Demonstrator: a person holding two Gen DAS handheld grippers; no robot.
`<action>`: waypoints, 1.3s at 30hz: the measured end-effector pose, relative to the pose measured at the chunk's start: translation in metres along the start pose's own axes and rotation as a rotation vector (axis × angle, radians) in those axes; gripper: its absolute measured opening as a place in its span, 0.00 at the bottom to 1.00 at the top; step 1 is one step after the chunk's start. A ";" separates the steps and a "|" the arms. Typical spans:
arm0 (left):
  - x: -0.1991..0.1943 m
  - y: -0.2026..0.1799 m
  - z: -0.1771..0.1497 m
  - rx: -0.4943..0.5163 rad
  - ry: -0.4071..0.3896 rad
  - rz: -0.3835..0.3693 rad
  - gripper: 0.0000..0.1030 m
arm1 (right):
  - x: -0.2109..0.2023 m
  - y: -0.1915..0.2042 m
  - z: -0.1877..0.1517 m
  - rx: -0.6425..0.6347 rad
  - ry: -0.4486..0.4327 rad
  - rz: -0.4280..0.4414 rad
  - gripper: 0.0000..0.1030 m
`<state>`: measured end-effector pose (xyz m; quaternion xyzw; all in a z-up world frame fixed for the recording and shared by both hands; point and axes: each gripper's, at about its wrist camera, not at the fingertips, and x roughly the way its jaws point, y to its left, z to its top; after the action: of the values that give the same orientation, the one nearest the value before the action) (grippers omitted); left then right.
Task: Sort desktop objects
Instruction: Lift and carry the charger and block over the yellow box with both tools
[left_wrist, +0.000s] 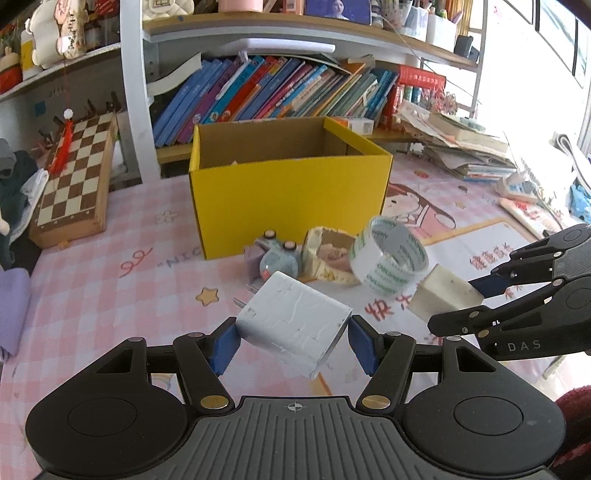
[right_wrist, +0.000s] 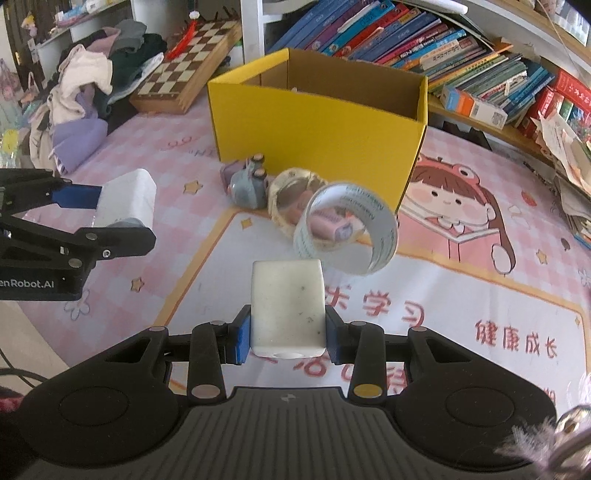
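Charger (left_wrist: 291, 326) sits clamped crosswise between the blue pads (left_wrist: 223, 349) of the left gripper (left_wrist: 293, 345), its two prongs aimed up and to the left, toward the yellow box (left_wrist: 291, 199), its long axis tilted across the jaws. Right gripper (right_wrist: 284, 339) grips a white block (right_wrist: 287, 308) that stands lengthwise, pointing straight ahead out of the fingers. A tape roll (right_wrist: 347, 232) shows tilted and blurred just beyond the block, above the pink mat (right_wrist: 461, 295).
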<state>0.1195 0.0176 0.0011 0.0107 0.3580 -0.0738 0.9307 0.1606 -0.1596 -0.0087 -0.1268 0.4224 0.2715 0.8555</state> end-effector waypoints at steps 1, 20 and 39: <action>0.001 0.000 0.002 0.002 -0.003 0.000 0.61 | 0.000 -0.002 0.003 -0.002 -0.004 0.003 0.35; 0.010 0.008 0.083 0.048 -0.152 0.071 0.62 | -0.005 -0.034 0.093 -0.120 -0.164 0.064 0.35; 0.064 0.023 0.145 0.082 -0.167 0.144 0.62 | 0.041 -0.077 0.181 -0.231 -0.226 0.064 0.35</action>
<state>0.2661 0.0214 0.0658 0.0683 0.2740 -0.0221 0.9590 0.3434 -0.1274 0.0682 -0.1797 0.2931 0.3578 0.8682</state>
